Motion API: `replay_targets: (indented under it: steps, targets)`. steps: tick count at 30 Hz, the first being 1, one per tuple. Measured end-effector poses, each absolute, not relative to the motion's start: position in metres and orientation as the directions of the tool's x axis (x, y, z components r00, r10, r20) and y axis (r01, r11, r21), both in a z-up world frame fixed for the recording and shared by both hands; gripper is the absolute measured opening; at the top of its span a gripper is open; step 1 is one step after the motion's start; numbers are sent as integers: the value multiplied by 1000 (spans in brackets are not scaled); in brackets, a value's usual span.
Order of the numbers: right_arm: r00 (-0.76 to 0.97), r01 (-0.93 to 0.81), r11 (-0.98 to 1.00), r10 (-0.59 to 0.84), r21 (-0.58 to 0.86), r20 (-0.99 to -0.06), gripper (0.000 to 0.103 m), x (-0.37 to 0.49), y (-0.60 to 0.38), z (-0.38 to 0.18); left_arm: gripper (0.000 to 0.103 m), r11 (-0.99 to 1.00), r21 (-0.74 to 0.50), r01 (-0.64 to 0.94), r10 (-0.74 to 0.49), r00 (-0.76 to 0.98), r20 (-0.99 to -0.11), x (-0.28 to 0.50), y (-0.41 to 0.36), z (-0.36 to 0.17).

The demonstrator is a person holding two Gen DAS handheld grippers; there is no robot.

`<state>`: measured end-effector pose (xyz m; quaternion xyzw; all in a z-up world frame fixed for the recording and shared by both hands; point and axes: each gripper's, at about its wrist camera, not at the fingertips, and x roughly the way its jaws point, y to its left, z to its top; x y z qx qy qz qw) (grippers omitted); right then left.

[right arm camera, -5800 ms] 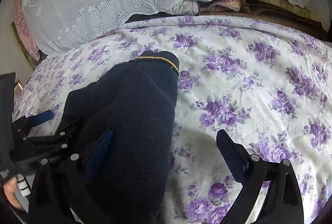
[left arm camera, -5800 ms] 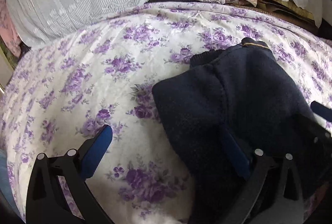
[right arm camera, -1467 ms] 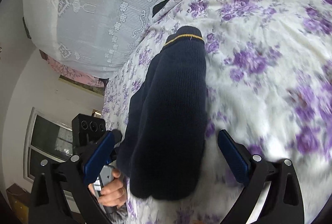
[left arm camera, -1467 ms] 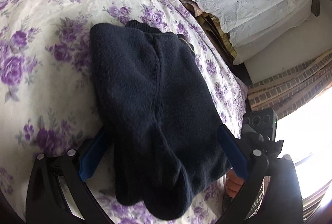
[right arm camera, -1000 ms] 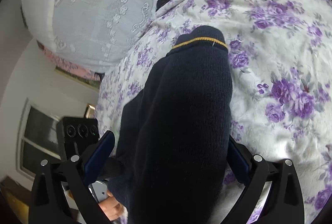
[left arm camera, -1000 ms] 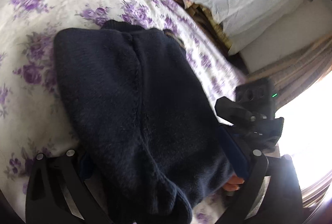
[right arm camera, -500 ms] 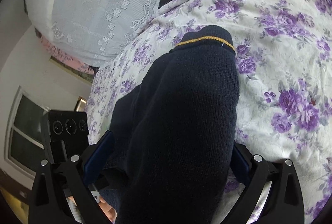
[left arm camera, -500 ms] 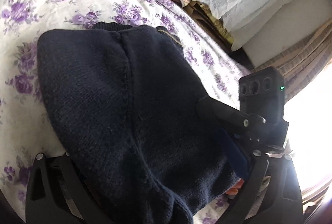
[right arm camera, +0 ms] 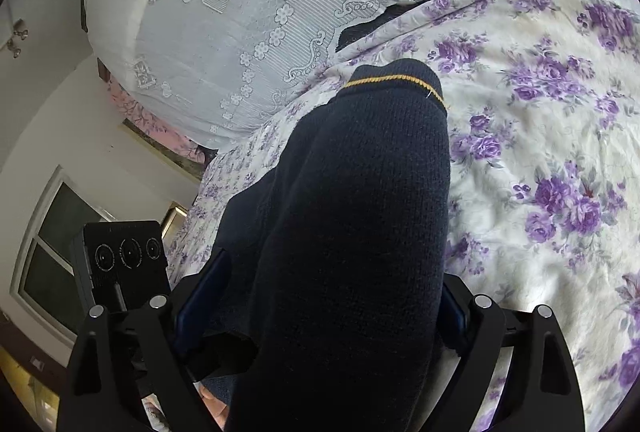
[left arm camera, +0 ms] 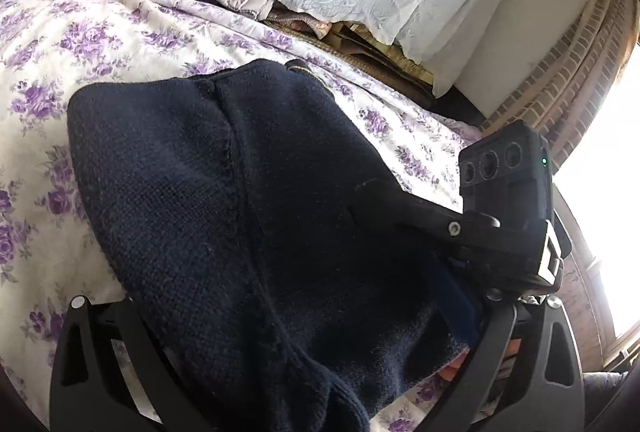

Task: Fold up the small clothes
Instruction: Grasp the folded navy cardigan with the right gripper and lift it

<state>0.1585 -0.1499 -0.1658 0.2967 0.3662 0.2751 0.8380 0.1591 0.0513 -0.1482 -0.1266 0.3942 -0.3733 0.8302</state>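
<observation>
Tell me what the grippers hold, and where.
Navy sweater: its near end sits between both; right gripper jaws are closing on it, left gripper pads hidden. Firm grip cannot be told.

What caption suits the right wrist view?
Right gripper jaws closing around a folded navy sweater on a floral bedspread.

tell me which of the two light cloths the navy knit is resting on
The purple-flowered bedspread; the white lace cover lies farther back, clear of the navy knit.
</observation>
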Motion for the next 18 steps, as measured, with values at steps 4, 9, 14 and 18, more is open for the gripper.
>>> replay_targets:
  steps: [4,9,14,18]
  targets:
    - [577,-230,668,679,708,-453,91,153,-154,-165,98,682,-504,530,-725,400,-561,155,51,-146]
    - [586,-219,677,667,702,-460,91,129,-163,-161,98,672,-488,557,-730,384,-566,137,39,-140]
    - [612,-192,683,644,704,-458,91,92,-183,-153,98,653,-464,598,-737,363,-570,106,16,-132]
    - [631,-169,681,630,713,-453,91,60,-201,-149,98,629,-473,618,-752,328,-572,81,-3,-131]
